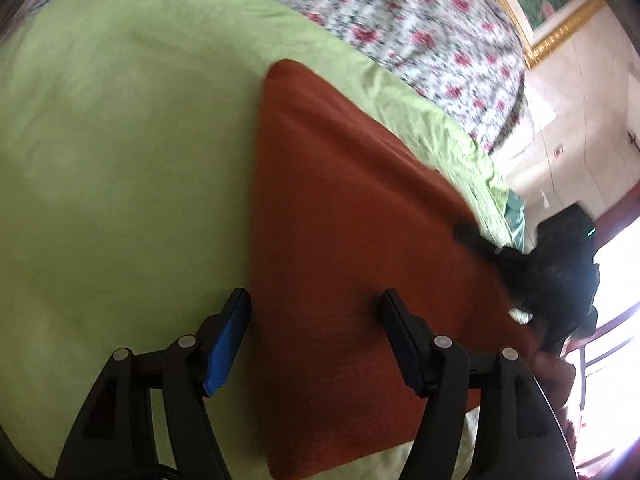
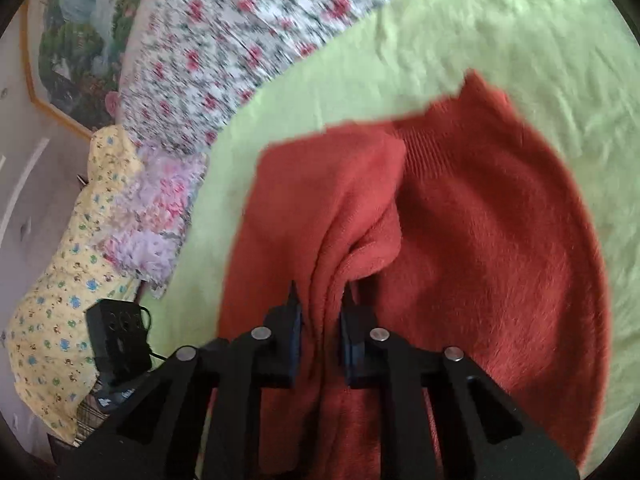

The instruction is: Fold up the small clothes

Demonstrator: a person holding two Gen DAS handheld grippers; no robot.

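Left wrist view: the rust-red garment [image 1: 360, 248] lies flat on a lime-green sheet [image 1: 120, 160], a floral quilt [image 1: 400, 20] behind and a gilt-framed picture [image 1: 560, 36] beyond. The left gripper [image 1: 316, 304] stands wide, holding nothing.

Right wrist view: the right gripper [image 2: 320, 300] pinches a fold of the garment [image 2: 480, 240]; a yellow patterned bundle [image 2: 60, 300] lies beside the sheet [image 2: 480, 40].

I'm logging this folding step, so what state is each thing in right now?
Red garment: lying on the green sheet, one fold bunched up and pinched.
Right gripper: shut on the red garment.
Left gripper: open over the garment's edge, gripping nothing.
Green sheet: spread out, slightly wrinkled.
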